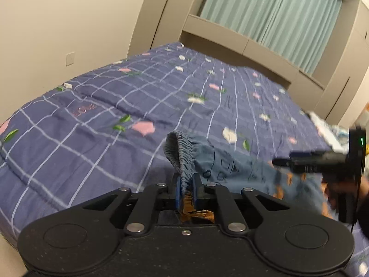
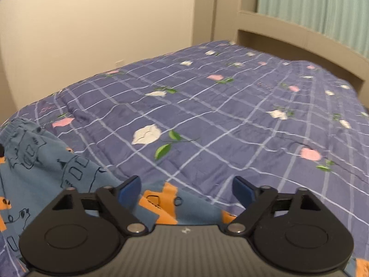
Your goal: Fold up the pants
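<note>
A purple checked floral quilt covers the bed, and the blue printed pants lie at its near edge. The left gripper pinches their elastic waistband, lifted. The right gripper stands wide apart over the fabric, gripping nothing.

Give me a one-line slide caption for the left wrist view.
Left tool shut on the blue pants' elastic waistband, lifted above the floral quilt.

Left hand-held gripper pinched tight, right hand-held gripper spread wide
</note>
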### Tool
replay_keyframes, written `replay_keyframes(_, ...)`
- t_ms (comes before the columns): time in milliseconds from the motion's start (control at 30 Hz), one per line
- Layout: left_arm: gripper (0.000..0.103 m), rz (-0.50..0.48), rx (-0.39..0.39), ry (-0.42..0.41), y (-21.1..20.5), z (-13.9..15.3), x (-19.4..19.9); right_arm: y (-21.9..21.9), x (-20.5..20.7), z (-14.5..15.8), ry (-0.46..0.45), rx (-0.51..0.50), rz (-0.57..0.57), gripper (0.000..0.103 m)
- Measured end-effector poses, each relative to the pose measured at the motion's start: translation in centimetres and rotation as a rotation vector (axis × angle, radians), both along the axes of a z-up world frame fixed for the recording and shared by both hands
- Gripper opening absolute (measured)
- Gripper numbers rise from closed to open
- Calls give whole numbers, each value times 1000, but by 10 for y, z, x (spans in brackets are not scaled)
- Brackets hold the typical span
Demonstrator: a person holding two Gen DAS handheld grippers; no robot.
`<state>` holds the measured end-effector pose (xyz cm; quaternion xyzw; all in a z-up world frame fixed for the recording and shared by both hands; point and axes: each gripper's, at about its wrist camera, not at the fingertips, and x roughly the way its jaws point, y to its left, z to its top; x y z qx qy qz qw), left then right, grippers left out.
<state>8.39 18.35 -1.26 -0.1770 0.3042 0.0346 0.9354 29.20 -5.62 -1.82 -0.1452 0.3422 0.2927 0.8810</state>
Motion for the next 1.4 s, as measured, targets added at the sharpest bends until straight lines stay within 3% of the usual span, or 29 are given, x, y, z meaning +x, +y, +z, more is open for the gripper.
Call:
replay_keyframes(67, 10, 11, -28, 33, 4, -10, 1, 5, 9, -5, 53, -7, 38, 75)
replay_keyframes(200, 10, 27, -46, 39, 8, -16, 1, 15, 19, -12, 133, -31, 92, 50)
replay_keyframes(267, 10, 24, -38, 39, 7, -16, 1, 19, 19, -14, 139, -52, 115, 31)
replay_keyframes(300, 10, 25, -38, 40, 7, -17, 0, 21, 18, -14, 133, -62, 118, 13)
replay_keyframes(400, 10, 29, -42, 41, 6, -16, 0, 20, 16, -8, 91, -63, 109, 6)
replay_keyframes(533, 10, 28, -37, 35, 5, -14, -4, 19, 18, 0, 50, -43, 69, 6)
replay_keyframes(767, 12, 21, -32, 65, 9, -23, -4, 23, 21, -16, 29, -60, 52, 6)
replay_keyframes(800, 14, 17, -27, 68, 9, -23, -3, 22, 20, -17, 26, -56, 51, 8)
replay_keyframes(867, 38, 36, -31, 68, 11, -23, -2, 19, 15, -14, 6, -44, 42, 18)
replay_keyframes(900, 48, 49, -39, 63, 12, -21, -4, 18, 12, -12, -1, -40, 35, 32)
replay_keyframes(933, 66, 58, -45, 55, 12, -19, -6, 15, 8, -9, -10, -33, 34, 50)
replay_keyframes(967, 80, 65, -42, 46, 11, -17, -7, 12, 1, -6, -26, -25, 34, 57)
replay_keyframes(1033, 90, 66, -11, 41, 7, -14, -9, 7, -14, -2, -41, -24, 36, 69)
replay_keyframes(1200, 100, 47, 74, 132, -8, -22, -1, 0, -56, -4, -74, -58, 37, 92)
replay_keyframes(1400, 101, 55, 145, 230, -16, -34, 3, 2, -74, -23, -127, -178, -10, 98)
